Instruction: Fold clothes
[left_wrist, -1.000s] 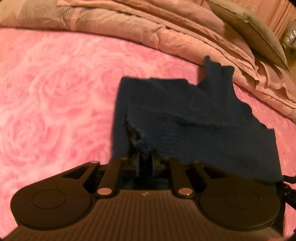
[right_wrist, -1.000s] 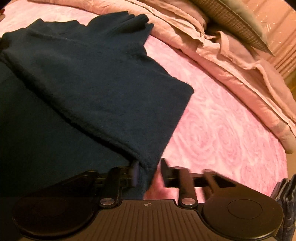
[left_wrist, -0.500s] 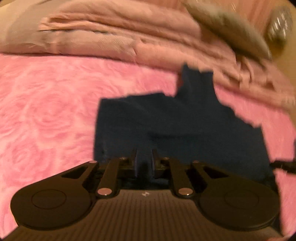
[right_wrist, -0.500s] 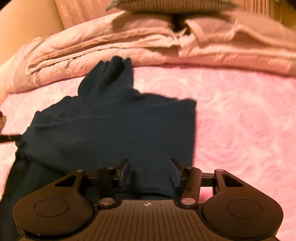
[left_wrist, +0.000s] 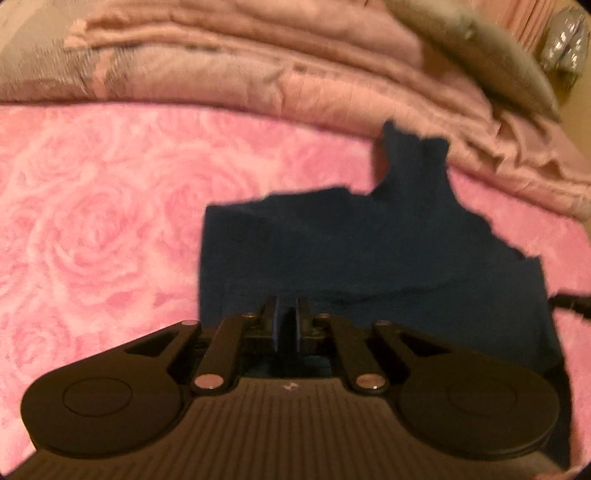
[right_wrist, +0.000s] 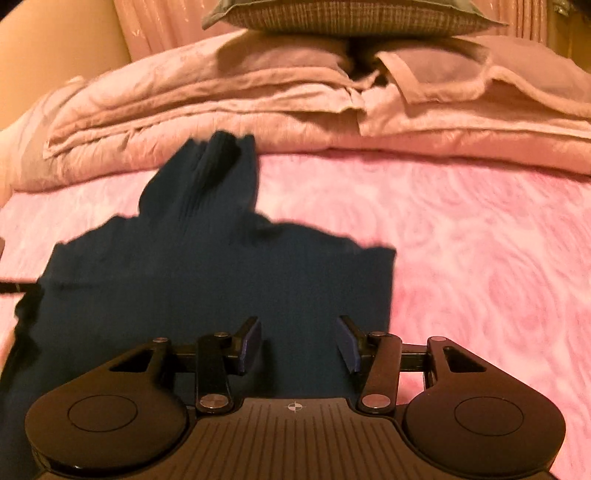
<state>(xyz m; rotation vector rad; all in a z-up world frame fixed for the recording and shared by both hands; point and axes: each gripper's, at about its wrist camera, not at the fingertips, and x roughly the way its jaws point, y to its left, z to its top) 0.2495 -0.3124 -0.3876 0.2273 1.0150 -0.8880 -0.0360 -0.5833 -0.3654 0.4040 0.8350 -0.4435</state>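
A dark navy knitted sweater (left_wrist: 369, 258) lies folded flat on the pink rose-patterned bedspread (left_wrist: 92, 229), its ribbed collar (right_wrist: 207, 177) pointing at the bedding pile. My left gripper (left_wrist: 287, 321) hovers over the sweater's near left part. Its jaws are closing to a narrow slit, and I see nothing pinched between the pads. My right gripper (right_wrist: 299, 343) hangs open above the sweater's near right part (right_wrist: 295, 288), and its fingers hold nothing. The right gripper's tip shows at the right edge of the left wrist view.
A heap of folded pink quilts (right_wrist: 258, 107) runs along the far side of the bed, with a grey-green cushion (right_wrist: 351, 14) on top. Bare pink bedspread (right_wrist: 498, 277) lies to the right of the sweater and also to its left.
The bunched cloth at my left fingers one second ago now lies flat, and those jaws have narrowed. My right gripper rolled level and drew back off the folded edge it straddled.
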